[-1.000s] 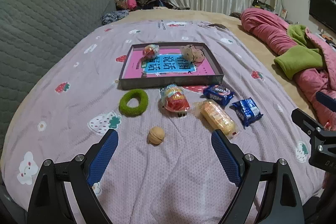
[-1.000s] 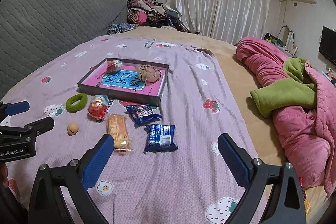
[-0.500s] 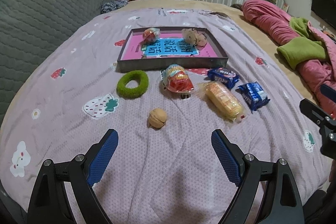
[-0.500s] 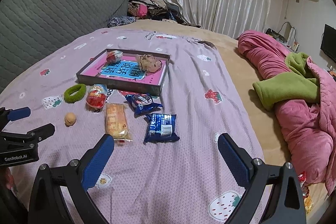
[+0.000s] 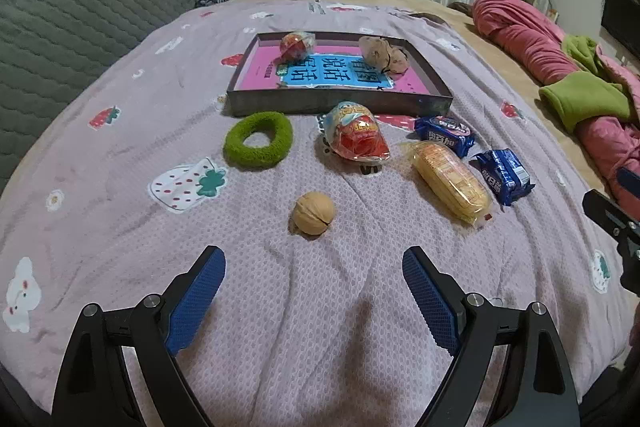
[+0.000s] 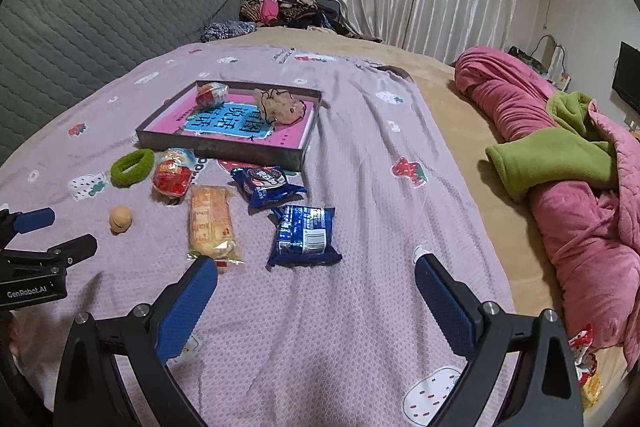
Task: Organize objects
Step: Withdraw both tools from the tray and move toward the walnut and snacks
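Walnut (image 5: 314,213) ahead of left gripper (image 5: 314,269), centred, jaws spread wide, empty, right gripper (image 6: 316,277) likewise.

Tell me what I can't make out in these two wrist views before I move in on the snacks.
- Right tool, left wrist view: cut off by the frame's right edge, its opening unreadable there.
- Shallow grey cardboard tray, both views: near wall hides the floor strip behind it.
- Round tan walnut, left wrist view: underside hidden.
- Dark blue biscuit packet, right wrist view: label print too small to read.
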A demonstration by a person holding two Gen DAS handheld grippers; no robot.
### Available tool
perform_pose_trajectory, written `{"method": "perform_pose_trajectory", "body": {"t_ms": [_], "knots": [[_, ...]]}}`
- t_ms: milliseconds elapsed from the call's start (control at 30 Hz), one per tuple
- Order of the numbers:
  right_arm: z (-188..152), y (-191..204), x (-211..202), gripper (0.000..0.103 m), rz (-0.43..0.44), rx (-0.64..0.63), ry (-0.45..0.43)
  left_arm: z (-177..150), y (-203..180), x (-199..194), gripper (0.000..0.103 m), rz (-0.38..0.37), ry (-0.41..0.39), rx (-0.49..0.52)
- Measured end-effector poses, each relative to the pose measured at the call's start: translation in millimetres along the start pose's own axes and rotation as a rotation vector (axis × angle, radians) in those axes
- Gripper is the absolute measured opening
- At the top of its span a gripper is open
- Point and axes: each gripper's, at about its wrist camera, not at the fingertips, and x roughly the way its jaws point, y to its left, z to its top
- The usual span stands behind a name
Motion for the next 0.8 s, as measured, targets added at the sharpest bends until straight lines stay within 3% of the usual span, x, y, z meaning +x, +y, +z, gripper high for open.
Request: {"method": "perform_pose_trajectory", "body": {"t_ms": [800], "knots": [[13.8, -11.6, 55.0, 0.100, -0.022, -0.039, 0.091, 17.0, 8.5, 42.1, 0.091, 0.025, 0.036, -0.002]]}}
